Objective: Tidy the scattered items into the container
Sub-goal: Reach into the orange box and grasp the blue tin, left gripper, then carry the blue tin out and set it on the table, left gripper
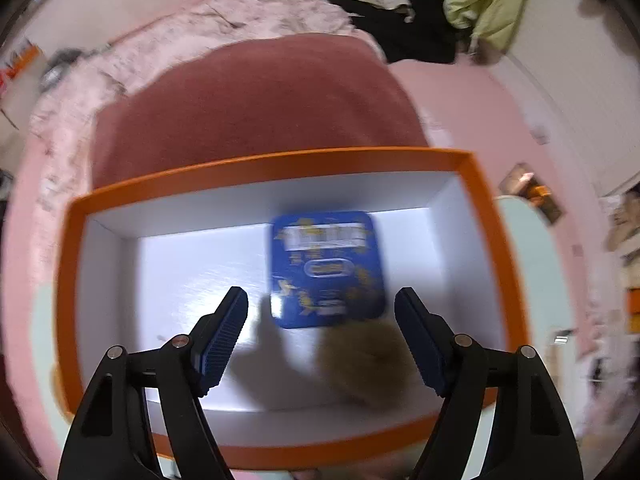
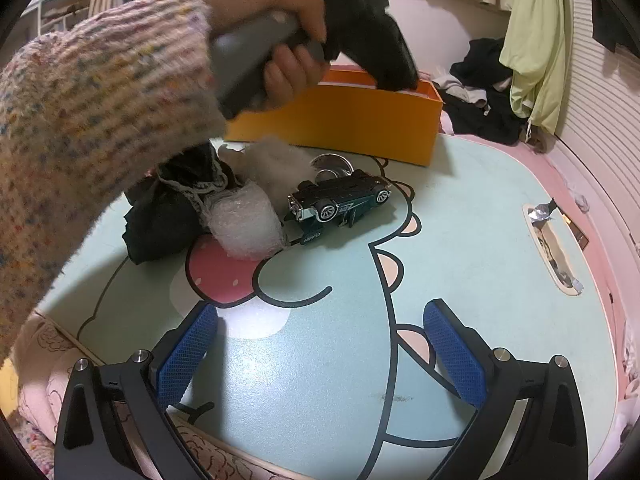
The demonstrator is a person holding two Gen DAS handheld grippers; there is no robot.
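Orange box point(image 1: 280, 166) sat directly below your left tool point(image 1: 320, 300), jaws parted and empty; the toy car point(image 2: 340, 200), lengthwise across, lay nearer your open, empty right tool point(image 2: 320, 344).

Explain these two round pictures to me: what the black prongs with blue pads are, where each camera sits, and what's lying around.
Each prong pair is a hand-held gripper with a fisheye camera looking along its fingers. The left gripper hovers open above the orange box, where a blue card and a brown fluffy ball lie; it holds nothing. The right gripper waits open and empty over the cartoon-printed table. Its view shows the person's hand gripping the left tool over the box, plus a toy car, bubble wrap and dark cloth outside it.
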